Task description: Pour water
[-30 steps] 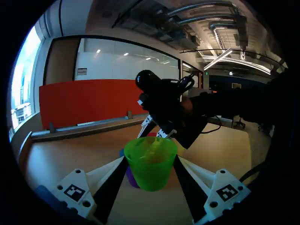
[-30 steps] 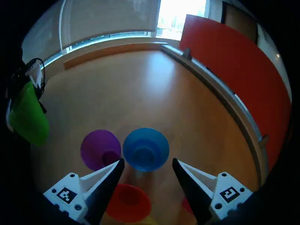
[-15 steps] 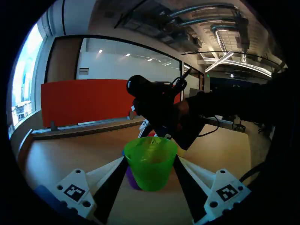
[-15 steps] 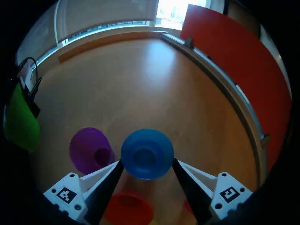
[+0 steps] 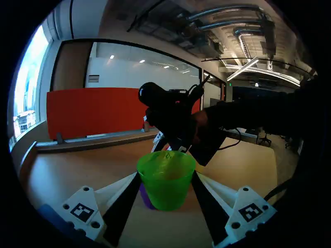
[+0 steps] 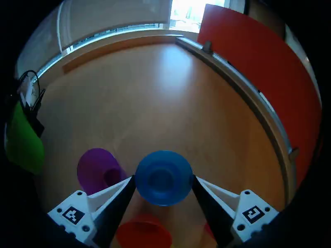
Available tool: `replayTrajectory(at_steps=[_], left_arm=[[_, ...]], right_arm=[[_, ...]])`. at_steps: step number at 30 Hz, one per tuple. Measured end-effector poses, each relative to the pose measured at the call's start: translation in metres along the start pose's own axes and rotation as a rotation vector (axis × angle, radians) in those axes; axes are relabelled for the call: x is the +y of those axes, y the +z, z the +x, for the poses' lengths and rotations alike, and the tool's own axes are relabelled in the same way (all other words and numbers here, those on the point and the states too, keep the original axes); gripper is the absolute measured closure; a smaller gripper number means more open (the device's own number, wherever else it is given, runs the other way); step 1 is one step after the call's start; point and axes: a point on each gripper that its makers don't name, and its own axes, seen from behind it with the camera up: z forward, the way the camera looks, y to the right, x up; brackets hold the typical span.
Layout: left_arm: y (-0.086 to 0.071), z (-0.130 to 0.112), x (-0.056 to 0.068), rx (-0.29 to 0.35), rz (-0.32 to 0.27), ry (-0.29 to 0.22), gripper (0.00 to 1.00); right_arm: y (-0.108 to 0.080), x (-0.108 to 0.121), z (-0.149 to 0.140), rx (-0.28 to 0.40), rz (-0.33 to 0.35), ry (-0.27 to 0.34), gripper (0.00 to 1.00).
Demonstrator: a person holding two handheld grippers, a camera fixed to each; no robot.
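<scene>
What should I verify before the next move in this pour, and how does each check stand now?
1. Green cup clamped in left gripper: ok.
2. Green cup upright, not yet tipped: ok.
3. Blue cup between the right gripper fingers: ok.
4. Right fingers pressing on blue cup: cannot tell.
5. Water in green cup: cannot tell.
6. Purple cup apart from blue cup: ok.

Left gripper view: low, level across the surface (image 5: 62, 177), close behind green cup (image 5: 166, 180). Right gripper view: steeply downward, near. Shared: green cup, purple cup (image 6: 97, 169).
</scene>
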Motion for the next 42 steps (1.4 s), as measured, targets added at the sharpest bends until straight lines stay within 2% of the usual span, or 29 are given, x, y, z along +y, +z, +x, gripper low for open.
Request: replayTrajectory(at_steps=[17, 23, 31, 42], left_arm=[[0.002, -0.002, -0.003, -0.001, 0.005, 0.0, 0.15], [0.001, -0.001, -0.004, -0.001, 0.012, 0.001, 0.15], [0.0, 0.003, 0.0, 0.001, 0.018, 0.008, 0.15], [0.0, 0.01, 0.013, 0.001, 0.017, 0.039, 0.15]], right_arm=[[-0.003, -0.003, -0.002, 0.009, 0.01, 0.053, 0.07], [-0.01, -0.003, 0.001, 0.04, 0.012, 0.07, 0.07], [-0.034, -0.004, 0.015, 0.126, -0.004, 0.078, 0.07], [-0.078, -0.008, 0.02, 0.29, -0.045, 0.085, 0.08]])
